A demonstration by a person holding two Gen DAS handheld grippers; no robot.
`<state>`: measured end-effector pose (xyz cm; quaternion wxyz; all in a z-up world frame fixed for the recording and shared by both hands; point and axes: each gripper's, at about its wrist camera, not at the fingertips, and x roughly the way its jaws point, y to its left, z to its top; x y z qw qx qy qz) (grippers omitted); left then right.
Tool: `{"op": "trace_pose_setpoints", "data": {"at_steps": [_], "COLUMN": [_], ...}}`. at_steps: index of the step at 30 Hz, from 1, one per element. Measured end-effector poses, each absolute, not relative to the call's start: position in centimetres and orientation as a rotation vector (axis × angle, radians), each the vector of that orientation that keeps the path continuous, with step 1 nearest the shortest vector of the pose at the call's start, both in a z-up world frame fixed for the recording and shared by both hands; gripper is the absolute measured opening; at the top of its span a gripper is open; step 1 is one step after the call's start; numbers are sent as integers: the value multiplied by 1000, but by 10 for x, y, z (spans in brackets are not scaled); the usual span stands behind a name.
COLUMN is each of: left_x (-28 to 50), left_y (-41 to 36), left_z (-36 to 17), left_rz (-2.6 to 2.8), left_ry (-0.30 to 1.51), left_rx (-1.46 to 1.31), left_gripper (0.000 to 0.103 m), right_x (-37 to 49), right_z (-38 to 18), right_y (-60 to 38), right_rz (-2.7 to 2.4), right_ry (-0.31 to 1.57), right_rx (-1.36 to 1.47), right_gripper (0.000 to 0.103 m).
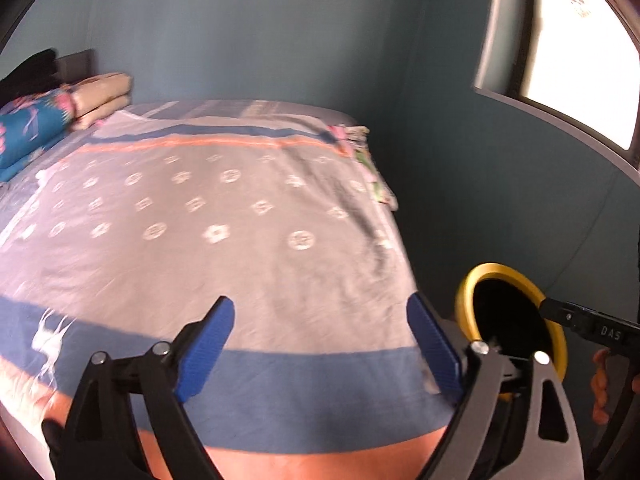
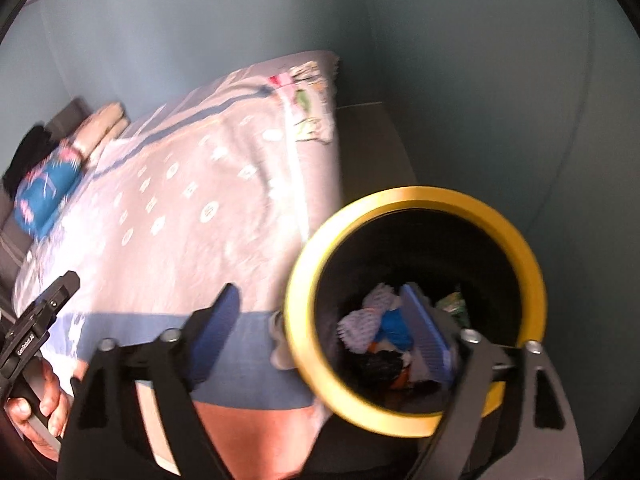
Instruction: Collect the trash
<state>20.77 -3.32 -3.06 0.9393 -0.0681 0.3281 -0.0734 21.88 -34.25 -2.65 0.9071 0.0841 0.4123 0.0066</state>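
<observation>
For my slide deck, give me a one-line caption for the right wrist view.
Open right claw above a yellow-rimmed trash bin holding crumpled wrappers, beside the bed.

White letters "DAS" show on the black body of the right gripper (image 1: 588,320), which pokes in at the right edge of the left wrist view, just beside the yellow-rimmed bin (image 1: 476,280). In the right wrist view, the left gripper (image 2: 38,320) at the left edge carries small white print on its black body, blurred, starting roughly "Gen" and unreadable beyond that. The bedspread's (image 1: 240,208) round white marks are pattern, not lettering.
</observation>
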Motion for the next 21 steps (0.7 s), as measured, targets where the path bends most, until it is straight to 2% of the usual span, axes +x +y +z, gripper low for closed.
{"op": "trace_pose_setpoints", "data": {"at_steps": [2,3,13,21], "left_x": [194,189,110,62], "left_y": [-14,-9,20,21], "left_z": [-34,-34,-7,22], "left_rz": [-127,-121,-62,-33], "left_ry": [657,646,458,353], "left_rx": [-157,-159,-105,-136], "left_gripper": [87,89,95,95], "right_x": [214,210,136,72], "right_z": [-28,-29,-30,5], "right_y": [-320,-307,-237,-233], "right_rz": [11,7,-96,-153], "right_ry": [839,828,553,330], "right_rx": [130,107,25,80], "right_gripper": [93,94,95,95]}}
